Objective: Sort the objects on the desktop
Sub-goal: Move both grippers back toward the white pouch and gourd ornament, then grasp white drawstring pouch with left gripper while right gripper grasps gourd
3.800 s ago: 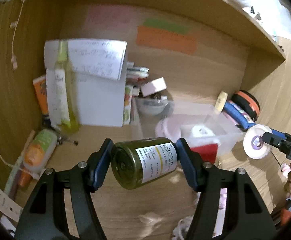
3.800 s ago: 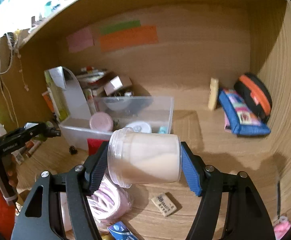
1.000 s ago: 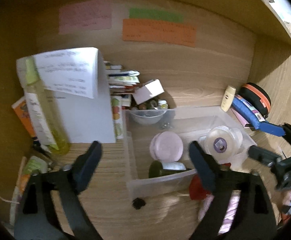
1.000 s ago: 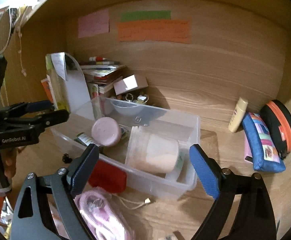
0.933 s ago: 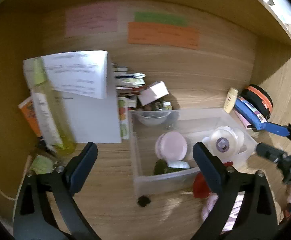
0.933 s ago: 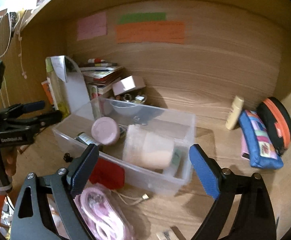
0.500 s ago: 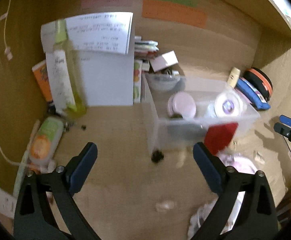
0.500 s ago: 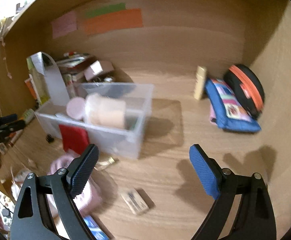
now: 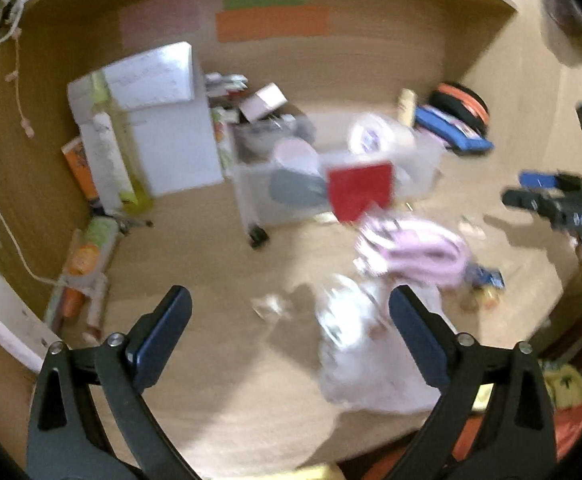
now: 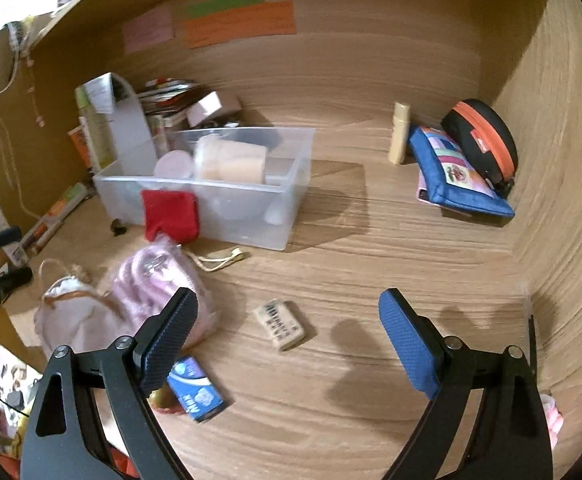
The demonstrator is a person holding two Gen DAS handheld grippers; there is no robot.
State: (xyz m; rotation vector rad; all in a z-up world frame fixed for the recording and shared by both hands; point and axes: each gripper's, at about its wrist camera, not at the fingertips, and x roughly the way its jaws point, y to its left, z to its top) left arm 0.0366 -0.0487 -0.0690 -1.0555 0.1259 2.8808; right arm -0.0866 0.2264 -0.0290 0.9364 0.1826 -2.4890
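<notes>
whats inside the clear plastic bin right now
In the clear plastic bin a cream-filled jar lies on its side beside a pink round lid. The red pouch leaning on the front wall hides whatever sits low behind it.

warm light, left view motion-blurred

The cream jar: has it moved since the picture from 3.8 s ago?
Yes. Earlier it was clamped in the right gripper, in front of the clear bin. Now the cream jar lies on its side inside that bin.
</notes>
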